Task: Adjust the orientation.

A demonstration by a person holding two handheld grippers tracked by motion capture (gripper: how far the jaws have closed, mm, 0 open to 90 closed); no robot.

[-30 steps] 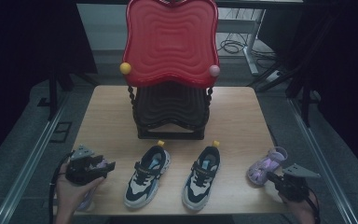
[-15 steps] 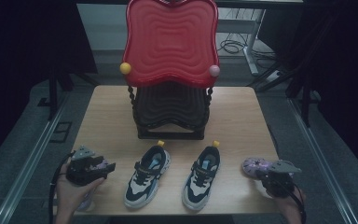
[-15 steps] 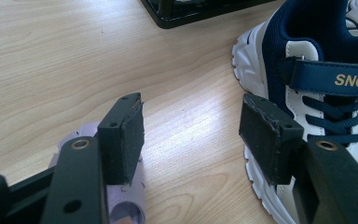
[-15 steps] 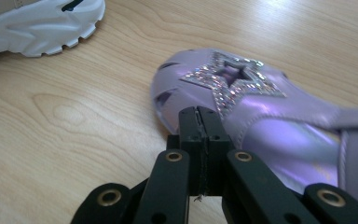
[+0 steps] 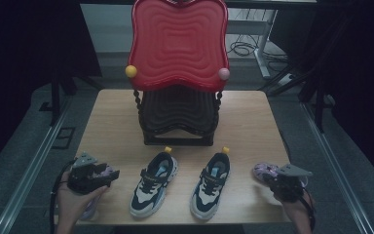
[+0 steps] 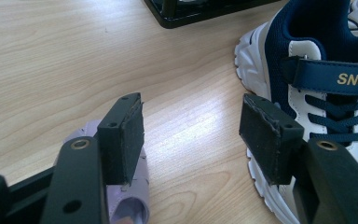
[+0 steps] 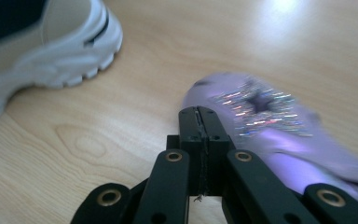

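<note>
Right gripper view: your right gripper (image 7: 200, 114) has its jaws fully closed, pads pressed flat together, nothing between them. The tip sits at the toe edge of the purple glitter shoe (image 7: 270, 126), right alongside it; can't tell if it actually touches, pic is blurred. A white sneaker sole (image 7: 51, 51) is top left, apart from the tip.

Left gripper view: your left gripper (image 6: 191, 126) is wide open, bare wood between the pads, holding nothing. A second purple shoe (image 6: 128, 196) lies under the left-hand jaw; contact unclear. The right-hand jaw stands just beside the left sneaker (image 6: 317, 79) (navy/white), no squeeze on it.

High view, count:
- 2 purple shoes: one at the near right edge of the table (image 5: 126, 126) by your right gripper (image 5: 287, 183), one near left, mostly hidden under your left gripper (image 5: 91, 174).
- 2 navy/white sneakers, side by side at the near middle: left sneaker (image 5: 154, 183), right sneaker (image 5: 211, 184), toes toward you.
- 1 black rack (image 5: 177, 117) mid-table behind the sneakers.
- 1 red tray (image 5: 177, 44) standing upright on the rack.
- 2 small balls at the tray's lower corners: yellow (image 5: 131, 71), pink (image 5: 223, 74).
</note>
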